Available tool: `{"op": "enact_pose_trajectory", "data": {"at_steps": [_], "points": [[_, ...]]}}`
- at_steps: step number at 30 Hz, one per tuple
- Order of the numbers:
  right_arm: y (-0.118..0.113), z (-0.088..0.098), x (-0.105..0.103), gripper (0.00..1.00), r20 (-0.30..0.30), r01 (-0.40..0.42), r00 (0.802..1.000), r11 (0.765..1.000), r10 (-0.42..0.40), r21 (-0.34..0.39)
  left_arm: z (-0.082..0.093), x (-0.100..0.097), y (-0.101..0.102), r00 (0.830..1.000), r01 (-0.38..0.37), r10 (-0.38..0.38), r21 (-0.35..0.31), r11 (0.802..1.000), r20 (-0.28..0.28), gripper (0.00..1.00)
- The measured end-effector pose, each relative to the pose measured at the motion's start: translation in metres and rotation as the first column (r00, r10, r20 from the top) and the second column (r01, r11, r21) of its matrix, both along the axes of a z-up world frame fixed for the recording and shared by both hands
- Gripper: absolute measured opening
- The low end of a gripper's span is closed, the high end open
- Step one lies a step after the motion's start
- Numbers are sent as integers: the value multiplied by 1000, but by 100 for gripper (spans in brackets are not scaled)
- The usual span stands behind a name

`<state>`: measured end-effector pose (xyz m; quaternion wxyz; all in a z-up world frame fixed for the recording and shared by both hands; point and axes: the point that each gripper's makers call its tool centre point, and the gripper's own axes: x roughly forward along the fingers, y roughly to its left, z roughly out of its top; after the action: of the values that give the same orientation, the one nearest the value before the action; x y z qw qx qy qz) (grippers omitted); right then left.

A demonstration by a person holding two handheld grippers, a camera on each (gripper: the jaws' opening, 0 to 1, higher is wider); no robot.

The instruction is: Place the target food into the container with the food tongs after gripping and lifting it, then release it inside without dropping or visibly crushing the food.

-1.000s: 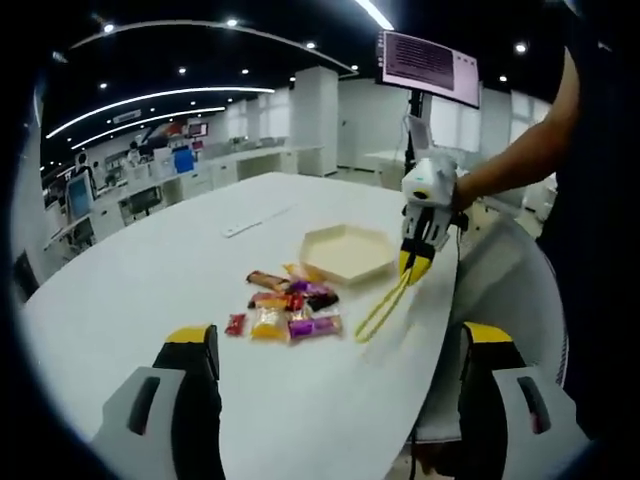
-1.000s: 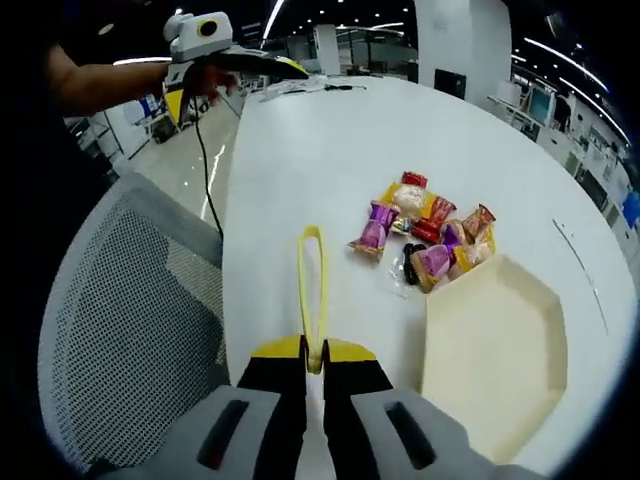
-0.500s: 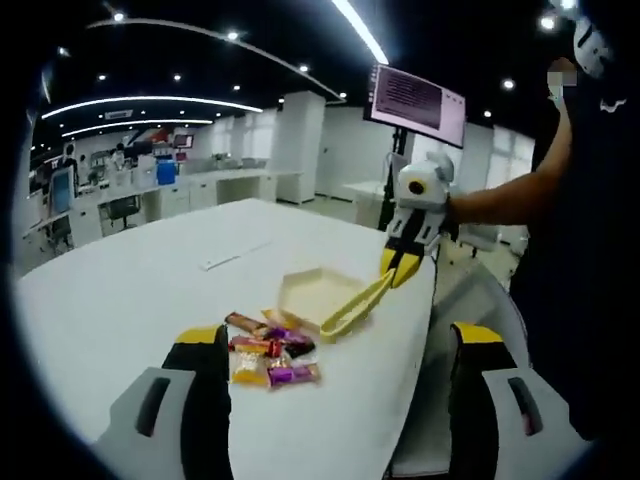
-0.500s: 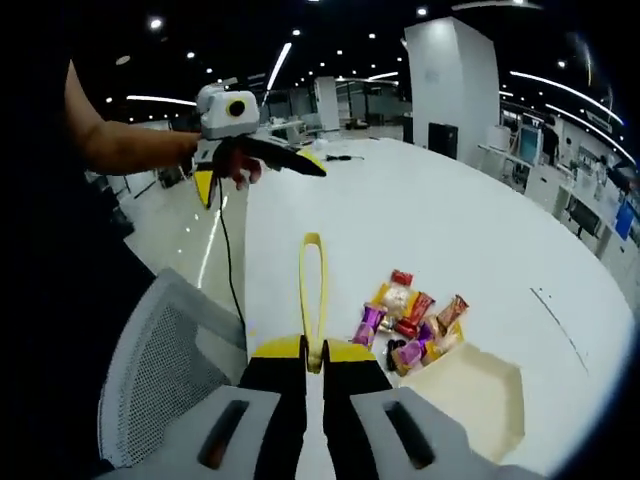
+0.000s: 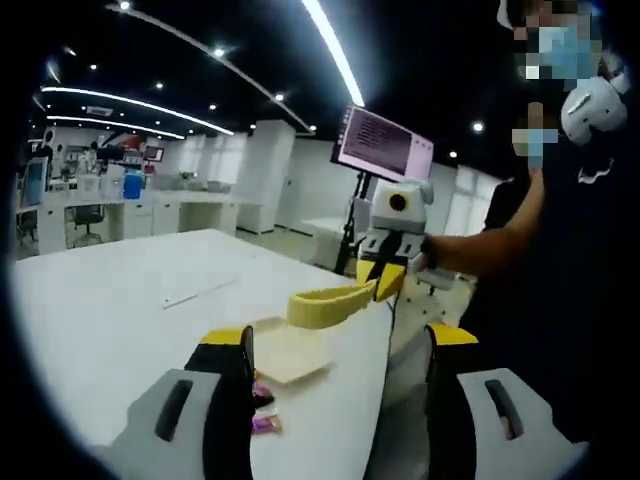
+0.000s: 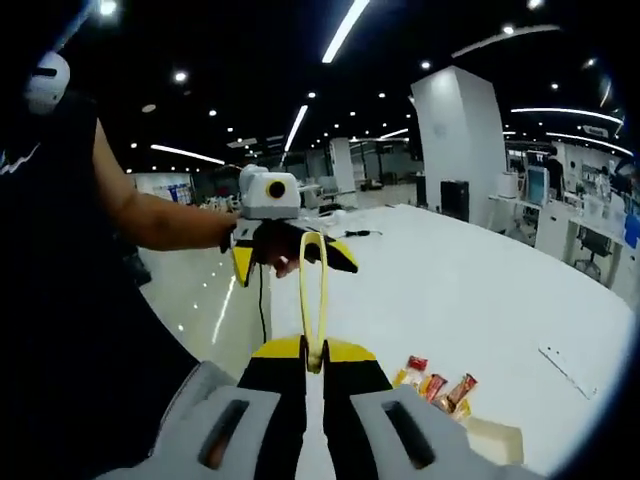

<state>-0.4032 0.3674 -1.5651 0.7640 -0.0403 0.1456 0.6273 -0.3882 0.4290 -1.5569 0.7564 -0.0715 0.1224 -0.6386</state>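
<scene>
Above the white desk, both grippers have swung up and away from the work over the last second, so no pick is under way. Right gripper is clamped on the yellow plastic tongs, tips together, empty; left gripper gapes. Wrapped snacks lie beside the beige hexagonal tray, which looks empty.

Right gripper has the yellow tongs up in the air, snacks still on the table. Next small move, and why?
Probably lower the right gripper back toward the pile of wrapped snacks. Its jaws are shut on the yellow food tongs, which point out level above the white table, holding nothing. The cream hexagonal container is empty as far as it shows, so a pick comes first.
</scene>
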Motion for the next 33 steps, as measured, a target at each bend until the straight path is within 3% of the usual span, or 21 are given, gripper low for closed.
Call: {"op": "enact_pose_trajectory", "data": {"at_steps": [5,13,16,25,33], "points": [[11,16,-4,3,11,-28,1000,999,28,28,20,3,-6,1000,11,-11,-37,999,3,58],[27,28,-6,3,34,-57,998,997,55,55,36,-9,-18,997,77,-77,-62,995,2,38],[31,29,-9,3,33,-70,997,996,68,64,37,-11,-20,996,90,-90,-57,994,6,32],[40,35,-12,4,-1,-95,995,990,95,106,44,-17,-21,994,97,-102,-109,989,-37,24],[46,36,-13,4,-3,-112,994,988,113,109,46,-17,-23,994,93,-98,-124,988,-40,18]]}}
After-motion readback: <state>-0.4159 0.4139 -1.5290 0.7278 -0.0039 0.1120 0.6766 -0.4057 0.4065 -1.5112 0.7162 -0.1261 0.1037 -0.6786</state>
